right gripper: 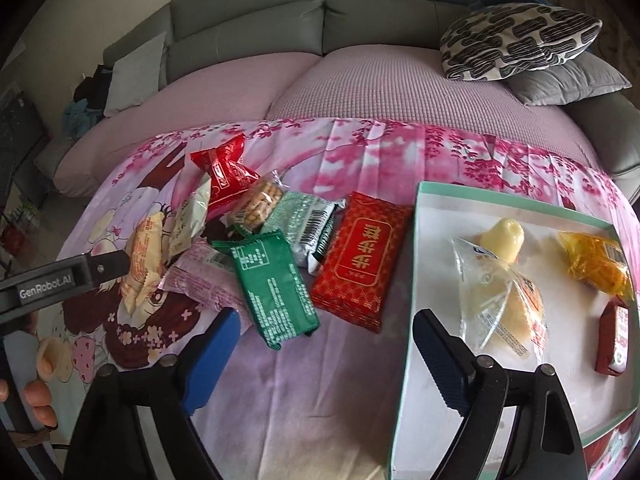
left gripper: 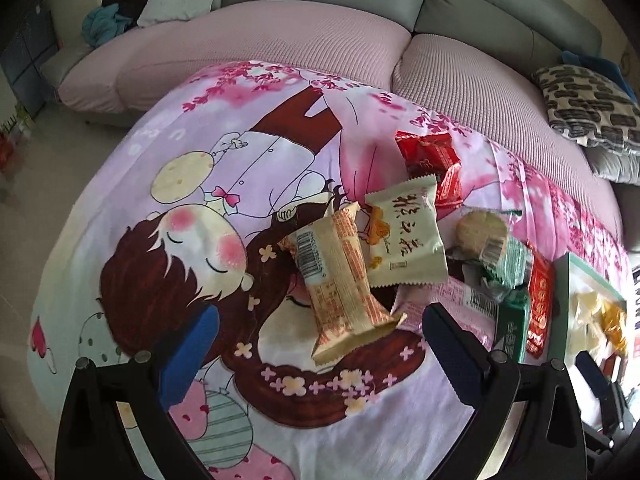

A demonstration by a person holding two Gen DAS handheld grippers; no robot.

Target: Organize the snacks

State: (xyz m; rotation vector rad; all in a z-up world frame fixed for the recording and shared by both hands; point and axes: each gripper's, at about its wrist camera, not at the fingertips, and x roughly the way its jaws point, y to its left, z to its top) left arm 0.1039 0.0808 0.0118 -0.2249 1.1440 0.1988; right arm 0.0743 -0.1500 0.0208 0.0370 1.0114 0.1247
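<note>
Several snack packets lie heaped on a cartoon-print cloth (left gripper: 168,184). In the left wrist view an orange-beige packet (left gripper: 336,276) lies lengthwise between the wide-apart fingers of my left gripper (left gripper: 320,312), and the pads do not touch it. A cream packet (left gripper: 404,236) lies just behind it. My right gripper (right gripper: 326,316) is open over the cloth. A green packet (right gripper: 276,280) and a flat red packet (right gripper: 360,256) lie just ahead of it. Its right finger is beside the rim of a teal-edged tray (right gripper: 408,320).
The tray holds a clear-wrapped yellow pastry (right gripper: 504,288), a yellow packet (right gripper: 596,264) and a dark red packet (right gripper: 612,336). Behind the cloth is a pink-covered sofa (right gripper: 360,84) with a patterned pillow (right gripper: 516,40). A person's hand (right gripper: 36,396) shows at the lower left.
</note>
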